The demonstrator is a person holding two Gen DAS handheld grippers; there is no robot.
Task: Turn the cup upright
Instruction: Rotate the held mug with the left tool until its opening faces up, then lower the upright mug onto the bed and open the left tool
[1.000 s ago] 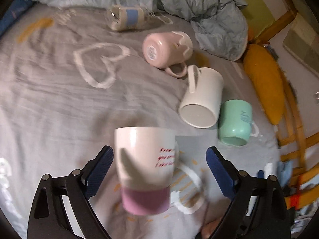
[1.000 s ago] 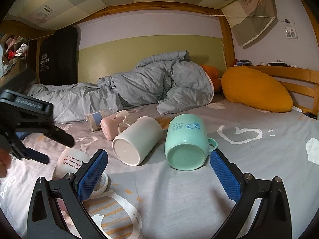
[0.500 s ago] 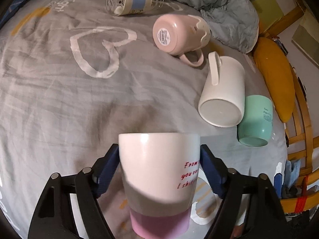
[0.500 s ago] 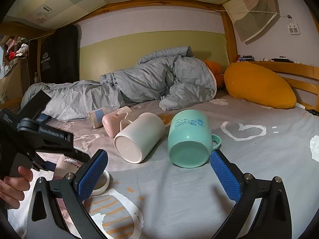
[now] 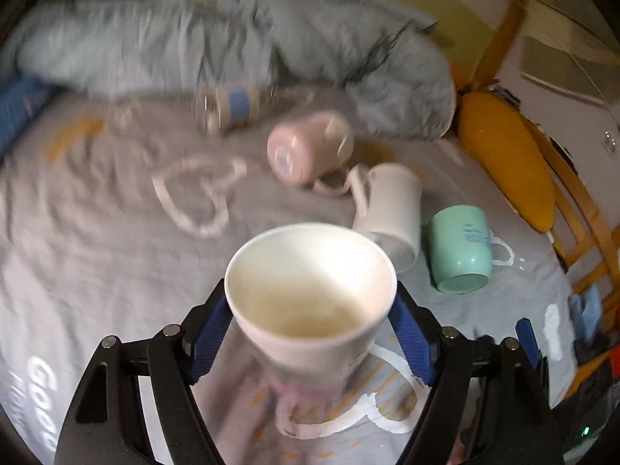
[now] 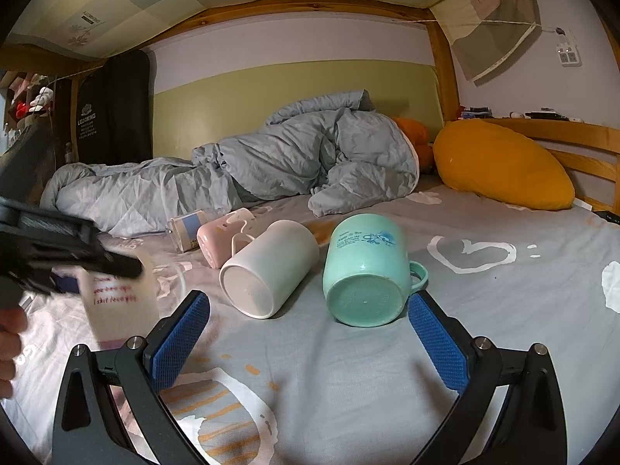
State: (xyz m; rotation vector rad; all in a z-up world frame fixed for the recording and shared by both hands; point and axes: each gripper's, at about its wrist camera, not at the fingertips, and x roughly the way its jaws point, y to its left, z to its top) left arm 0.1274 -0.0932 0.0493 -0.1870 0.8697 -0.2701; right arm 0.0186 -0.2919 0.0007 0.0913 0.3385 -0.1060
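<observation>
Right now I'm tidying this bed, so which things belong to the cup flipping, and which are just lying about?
In the job:
white cup
left tool

Lying about:
green mug
white mug
pink mug
bottle
duvet
yellow pillow

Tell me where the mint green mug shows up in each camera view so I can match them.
Left wrist view: the mint green mug lies on its side at right of centre.
Right wrist view: it lies at centre, base toward the camera.
Shared landmark: the white mug on its side next to it.
</observation>
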